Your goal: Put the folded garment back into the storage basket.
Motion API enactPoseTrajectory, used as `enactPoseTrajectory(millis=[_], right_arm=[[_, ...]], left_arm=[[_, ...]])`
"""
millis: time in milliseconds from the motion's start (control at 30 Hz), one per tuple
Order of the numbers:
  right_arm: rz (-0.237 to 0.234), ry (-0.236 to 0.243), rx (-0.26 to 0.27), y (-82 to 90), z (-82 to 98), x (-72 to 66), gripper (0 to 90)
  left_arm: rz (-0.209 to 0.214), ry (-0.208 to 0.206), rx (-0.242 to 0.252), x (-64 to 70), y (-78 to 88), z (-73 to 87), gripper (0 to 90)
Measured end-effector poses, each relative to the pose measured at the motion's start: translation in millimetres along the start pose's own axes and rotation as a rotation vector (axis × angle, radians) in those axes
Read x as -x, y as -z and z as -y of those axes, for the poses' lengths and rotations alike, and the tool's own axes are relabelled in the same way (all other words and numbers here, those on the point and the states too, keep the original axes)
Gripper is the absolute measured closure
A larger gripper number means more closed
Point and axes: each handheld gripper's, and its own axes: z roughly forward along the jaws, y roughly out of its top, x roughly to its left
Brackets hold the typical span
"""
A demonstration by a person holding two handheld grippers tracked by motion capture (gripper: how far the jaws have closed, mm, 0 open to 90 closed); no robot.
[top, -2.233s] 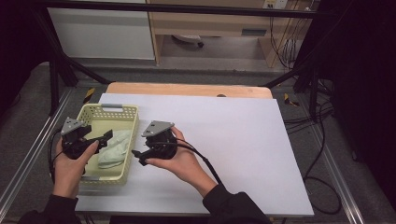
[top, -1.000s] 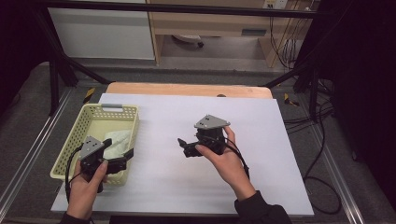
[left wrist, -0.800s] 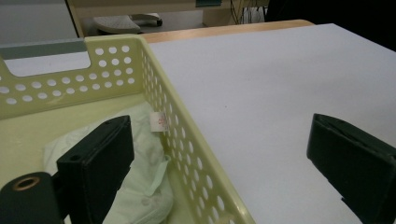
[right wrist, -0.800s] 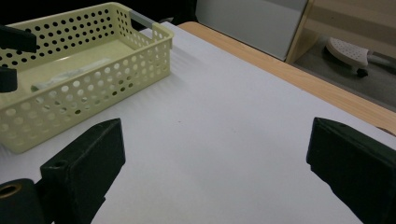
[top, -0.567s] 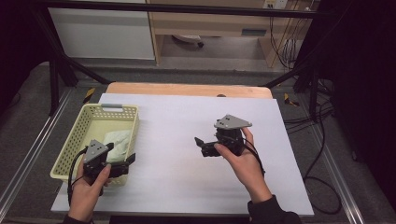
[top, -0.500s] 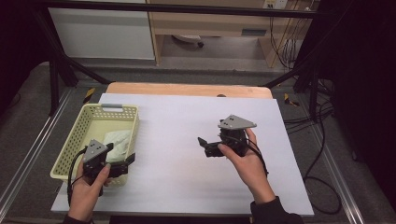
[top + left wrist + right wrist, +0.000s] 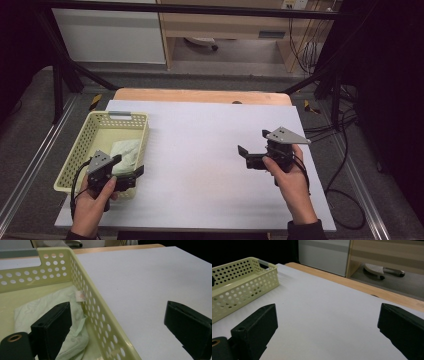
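Observation:
A pale yellow perforated basket (image 7: 85,141) stands at the table's left with a folded pale green cloth (image 7: 125,150) lying inside it. In the left gripper view the cloth (image 7: 50,312) lies against the basket wall (image 7: 97,315), a small white label on its corner. My left gripper (image 7: 129,167) hovers over the basket's near right corner, open and empty, one jaw over the cloth and the other outside the wall. My right gripper (image 7: 244,156) is held over the white table at the right, open with nothing between its jaws. The basket (image 7: 239,287) sits far left in the right gripper view.
A white sheet (image 7: 200,150) covers the table, with a wooden strip (image 7: 200,95) along its far edge. Cables (image 7: 340,150) hang off the right side. A dark metal frame (image 7: 65,70) surrounds the table, and cabinets stand behind it.
Both grippers have left the basket area. The left drew back to the basket's near right corner. The right swung far to the right over the bare table. The cloth stays in the basket.

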Motion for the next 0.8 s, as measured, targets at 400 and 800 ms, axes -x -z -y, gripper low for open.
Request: enactPoseTrajectory(millis=[400, 800], right_arm=[[0.097, 0.000, -0.031, 22.0, 26.2, 23.4, 3.3], [0.133, -0.023, -0.019, 31.6, 61.5, 40.0, 4.8]], left_arm=[[-0.011, 0.025, -0.022, -3.5, -2.6, 3.4, 7.9], [-0.019, 0.022, -0.029, -3.4, -3.9, 4.9, 8.2]])
